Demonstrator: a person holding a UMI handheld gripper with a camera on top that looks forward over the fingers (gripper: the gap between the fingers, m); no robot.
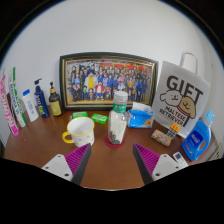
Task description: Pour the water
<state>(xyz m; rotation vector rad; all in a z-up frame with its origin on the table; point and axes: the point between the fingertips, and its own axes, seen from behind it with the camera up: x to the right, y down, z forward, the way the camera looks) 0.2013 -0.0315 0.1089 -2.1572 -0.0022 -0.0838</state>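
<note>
Left edge: slim plastic tubes and bottles [30,100] are lined up on the brown wooden surface [110,165].
Cup: a glossy yellow ceramic mug [79,130] is set left of centre, likely to receive water.
Bottle: a clear plastic water bottle with green cap [118,120] is stood upright mid-surface, ahead of the fingers.
Hand-held gripper [112,162]: held open, empty, short of the bottle.
Right edge: a white paper gift bag [183,98] is propped.

Open jaws of the gripper [112,163] face a water bottle [118,119] beside a yellow mug [79,131].
</note>
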